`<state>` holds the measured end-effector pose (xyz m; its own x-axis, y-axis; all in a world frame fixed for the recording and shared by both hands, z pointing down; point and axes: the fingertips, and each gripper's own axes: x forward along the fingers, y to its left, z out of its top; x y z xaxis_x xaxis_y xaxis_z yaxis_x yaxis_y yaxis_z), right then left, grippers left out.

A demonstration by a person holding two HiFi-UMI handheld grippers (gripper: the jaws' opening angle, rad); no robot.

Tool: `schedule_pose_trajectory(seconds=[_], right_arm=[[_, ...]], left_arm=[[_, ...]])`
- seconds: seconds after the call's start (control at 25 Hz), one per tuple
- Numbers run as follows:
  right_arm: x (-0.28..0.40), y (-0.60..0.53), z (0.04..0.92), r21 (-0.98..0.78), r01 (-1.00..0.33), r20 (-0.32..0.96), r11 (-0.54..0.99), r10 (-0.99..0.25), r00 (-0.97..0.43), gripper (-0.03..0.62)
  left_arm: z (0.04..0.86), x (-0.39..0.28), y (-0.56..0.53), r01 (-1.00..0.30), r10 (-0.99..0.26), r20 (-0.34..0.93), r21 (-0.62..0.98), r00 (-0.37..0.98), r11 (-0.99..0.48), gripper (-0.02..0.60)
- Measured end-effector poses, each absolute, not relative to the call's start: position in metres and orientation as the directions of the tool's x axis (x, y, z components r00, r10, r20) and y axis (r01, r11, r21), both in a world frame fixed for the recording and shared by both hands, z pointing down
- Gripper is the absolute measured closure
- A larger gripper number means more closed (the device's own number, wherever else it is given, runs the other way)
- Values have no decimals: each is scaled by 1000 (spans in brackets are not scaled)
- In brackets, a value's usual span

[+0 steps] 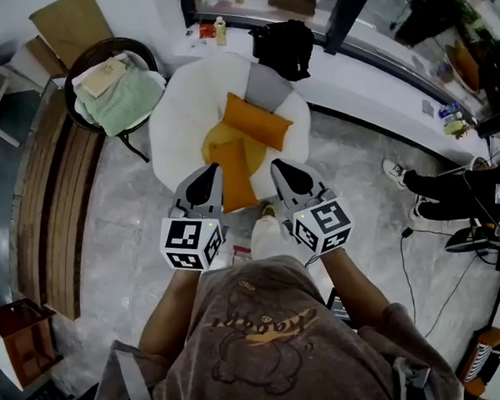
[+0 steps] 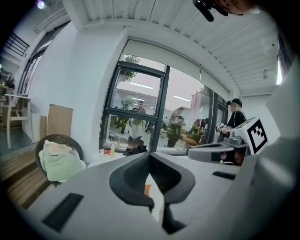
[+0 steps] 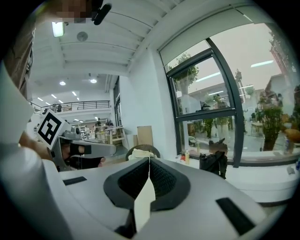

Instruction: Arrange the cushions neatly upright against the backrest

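My left gripper (image 1: 208, 179) and right gripper (image 1: 284, 174) are both closed and empty, flanking the lower orange cushion (image 1: 234, 175) at the front of the white chair (image 1: 177, 115). Four cushions lie there: that one, an upper orange cushion (image 1: 256, 121), a yellow cushion (image 1: 219, 140) and a grey cushion (image 1: 267, 88).

Four cushions on the white armchair (image 1: 170, 115).
- Grey cushion (image 1: 267, 87): at the seat's rear edge, right of centre. Its lower part is covered by the orange one in front, and I can't tell whether it stands upright.
- Orange cushion (image 1: 256, 121): rectangular, just in front of the grey one, long axis diagonal, skewed.
- Yellow cushion (image 1: 219, 143): roundish, flat on the seat centre, mostly covered.
- Second orange cushion (image 1: 234, 175): lies flat on the yellow one, long axis front to back, near end over the seat's front edge.
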<state>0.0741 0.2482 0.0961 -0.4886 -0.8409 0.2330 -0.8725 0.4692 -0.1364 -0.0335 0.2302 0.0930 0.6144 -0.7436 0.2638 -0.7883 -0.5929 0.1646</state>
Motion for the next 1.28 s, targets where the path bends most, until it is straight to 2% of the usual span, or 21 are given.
schedule_pose_trajectory(seconds=[0.4,0.68,0.88,1.28], right_arm=[[135,151,98,-154,-817,250,556,-778,-576,574],[169,82,106,-153,-807,241,570,-771,-590,574],[162,50,123,-150,-790,264,595,-746,-612,574],[118,4,161,-171,-793,320,584,-728,-606,574]], left_arm=[[98,31,142,-833,-783,286,168,553,-527,577],[107,58,90,-863,-815,284,136,505,-487,577],[117,56,61,-882,-834,288,138,471,-451,577],[160,32,3,-873,-812,319,189,489,-450,577]])
